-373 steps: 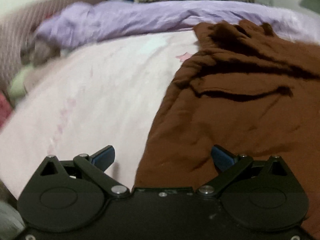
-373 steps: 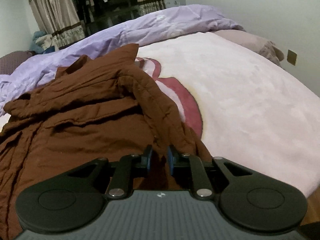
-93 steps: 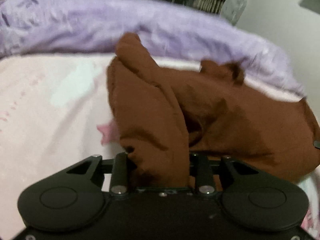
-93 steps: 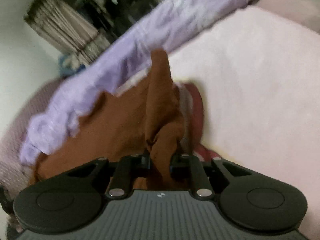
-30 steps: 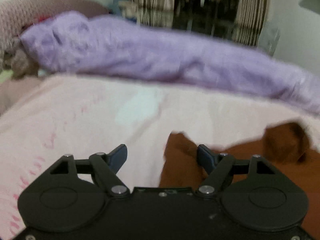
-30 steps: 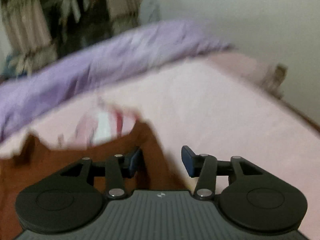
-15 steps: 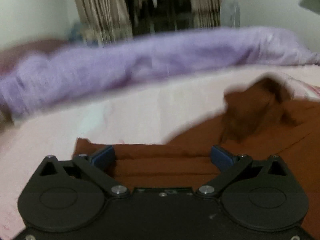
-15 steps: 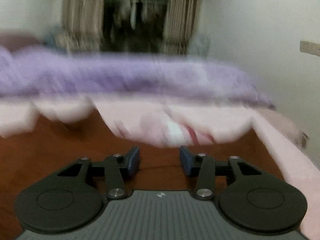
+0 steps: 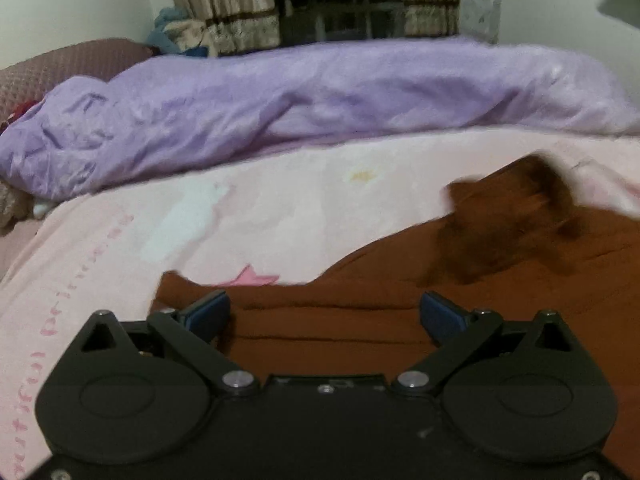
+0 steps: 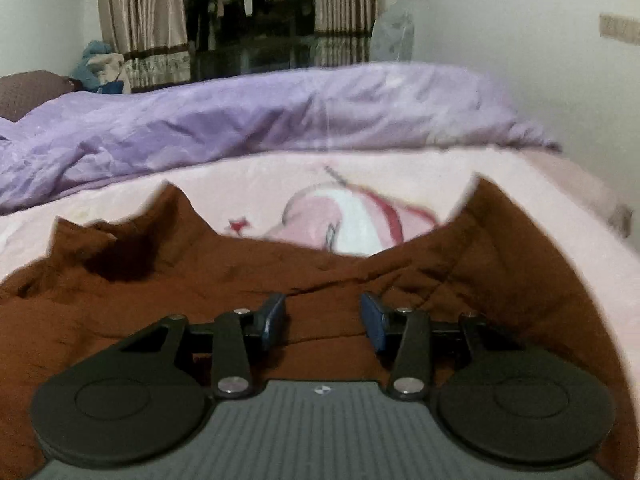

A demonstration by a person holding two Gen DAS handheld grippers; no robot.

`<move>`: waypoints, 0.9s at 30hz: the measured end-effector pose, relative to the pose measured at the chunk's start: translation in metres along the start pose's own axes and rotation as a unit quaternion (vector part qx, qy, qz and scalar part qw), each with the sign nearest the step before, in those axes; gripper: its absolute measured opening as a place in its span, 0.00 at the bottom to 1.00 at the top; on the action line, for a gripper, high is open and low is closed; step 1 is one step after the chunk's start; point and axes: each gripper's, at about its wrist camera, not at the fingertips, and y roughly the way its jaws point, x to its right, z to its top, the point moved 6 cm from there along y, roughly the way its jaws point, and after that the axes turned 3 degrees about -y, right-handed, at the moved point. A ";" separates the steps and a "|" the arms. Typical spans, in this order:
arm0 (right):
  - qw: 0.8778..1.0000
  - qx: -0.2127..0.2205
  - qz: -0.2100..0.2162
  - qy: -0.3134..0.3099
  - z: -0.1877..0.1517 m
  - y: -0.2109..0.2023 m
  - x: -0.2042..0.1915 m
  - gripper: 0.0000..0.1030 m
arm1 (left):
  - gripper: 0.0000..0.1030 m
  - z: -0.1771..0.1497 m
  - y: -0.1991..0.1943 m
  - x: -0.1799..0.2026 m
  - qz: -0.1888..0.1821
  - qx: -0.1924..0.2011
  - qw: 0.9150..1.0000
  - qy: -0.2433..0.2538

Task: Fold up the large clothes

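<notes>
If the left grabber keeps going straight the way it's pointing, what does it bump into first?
Most likely the brown garment. The left gripper points downward with its jaws wide open and the brown cloth spread right in front of them. The pink bedsheet lies beyond it. Depth is hard to judge through this lens.

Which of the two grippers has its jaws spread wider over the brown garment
The left gripper: its jaws stand far apart; the right gripper's are narrower. Neither pinches the brown garment.

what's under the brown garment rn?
The brown garment lies spread on the pink printed blanket. A cartoon print and a pink star peek out past its edge; the rest of the print beneath the cloth is covered.
</notes>
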 end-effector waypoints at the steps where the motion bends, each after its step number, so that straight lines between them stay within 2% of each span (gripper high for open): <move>1: 1.000 0.013 0.022 0.012 0.004 -0.013 -0.009 0.51 | 1.00 0.003 -0.014 0.007 -0.017 0.008 1.000 -0.005; 3: 0.998 0.027 0.054 0.030 0.007 -0.031 -0.027 0.51 | 1.00 0.003 -0.033 0.023 -0.034 0.014 0.999 -0.014; 5: 0.997 0.026 0.065 0.018 0.002 -0.033 -0.046 0.51 | 1.00 -0.003 -0.033 0.038 -0.044 0.003 0.999 -0.019; 7: 0.998 0.006 0.055 -0.001 -0.013 -0.016 -0.057 0.51 | 1.00 -0.017 -0.017 0.048 -0.063 -0.040 0.997 -0.033; 8: 0.999 -0.008 0.047 -0.010 -0.025 -0.003 -0.060 0.52 | 1.00 -0.027 -0.007 0.052 -0.060 -0.054 0.996 -0.042; 10: 0.999 -0.012 0.038 -0.019 -0.043 0.016 -0.060 0.52 | 1.00 -0.042 0.005 0.063 -0.023 -0.017 1.000 -0.004; 11: 0.999 -0.008 0.040 -0.013 -0.037 0.015 -0.059 0.52 | 1.00 -0.050 0.009 0.073 0.000 -0.002 1.000 0.029; 13: 0.999 -0.012 0.037 -0.019 -0.036 0.018 -0.059 0.54 | 1.00 -0.050 0.005 0.082 0.028 0.018 0.998 0.054; 17: 0.999 -0.007 0.039 -0.017 -0.038 0.014 -0.061 0.54 | 1.00 -0.050 0.007 0.074 0.007 0.013 0.999 0.032; 21: 0.999 -0.010 0.048 -0.016 -0.033 0.007 -0.059 0.54 | 1.00 -0.043 -0.003 0.072 0.002 0.007 0.999 0.036; 22: 0.998 -0.008 0.055 -0.017 -0.029 -0.001 -0.056 0.51 | 1.00 -0.038 -0.011 0.069 0.005 0.008 0.999 0.047; 24: 0.998 0.008 0.054 -0.020 -0.019 -0.019 -0.038 0.50 | 1.00 -0.025 -0.034 0.048 0.043 0.047 0.996 0.056; 26: 0.999 0.012 0.035 -0.027 -0.011 -0.027 -0.013 0.51 | 1.00 -0.017 -0.050 0.015 0.069 0.076 0.994 0.048; 27: 0.999 0.008 0.020 -0.027 -0.009 -0.027 0.004 0.51 | 1.00 -0.016 -0.049 -0.002 0.072 0.072 0.994 0.039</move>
